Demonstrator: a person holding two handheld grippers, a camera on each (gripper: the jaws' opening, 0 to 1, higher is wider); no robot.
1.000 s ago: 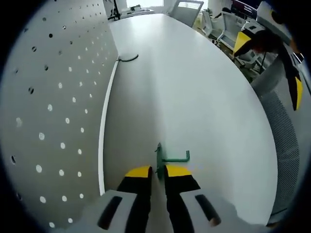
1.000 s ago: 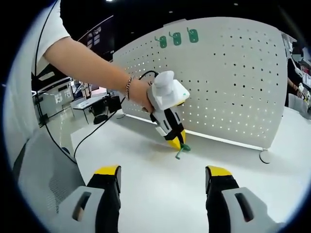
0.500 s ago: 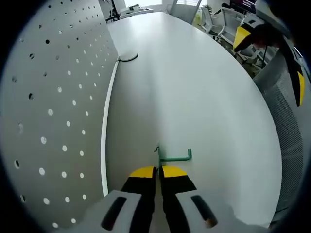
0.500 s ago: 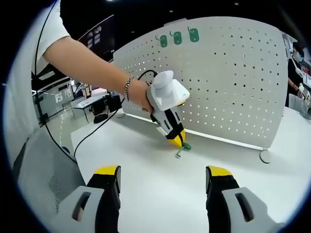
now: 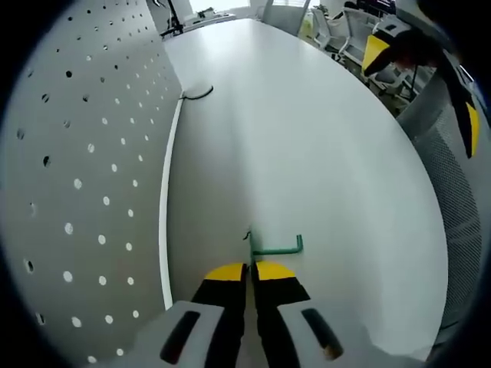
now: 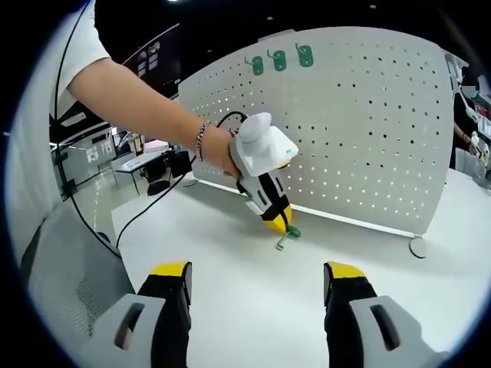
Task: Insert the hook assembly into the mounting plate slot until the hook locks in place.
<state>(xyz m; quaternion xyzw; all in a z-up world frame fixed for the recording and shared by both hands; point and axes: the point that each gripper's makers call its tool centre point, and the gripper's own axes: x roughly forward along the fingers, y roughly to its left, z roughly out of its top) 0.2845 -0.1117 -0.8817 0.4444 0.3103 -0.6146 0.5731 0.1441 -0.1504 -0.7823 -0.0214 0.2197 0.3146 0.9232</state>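
A green metal hook [image 5: 272,247] lies low over the white table, and my left gripper [image 5: 250,270] is shut on its flat base end. The hook's bent arm points right in the left gripper view. The white pegboard [image 5: 69,176] rises along the left of that view. In the right gripper view the same left gripper [image 6: 281,223] holds the green hook [image 6: 286,237] just in front of the pegboard [image 6: 368,130]. My right gripper [image 6: 257,277] stands open near the table's front, its jaws wide apart with nothing between them.
Three green hooks [image 6: 279,58] hang at the top of the pegboard. A round foot [image 6: 417,247] holds the board's right end. A black cable [image 5: 201,93] lies at the board's far end. Office chairs [image 5: 345,38] stand beyond the table [image 5: 322,153].
My left gripper's jaws have closed from a narrow gap onto the hook's base. The right gripper has stayed still and open.
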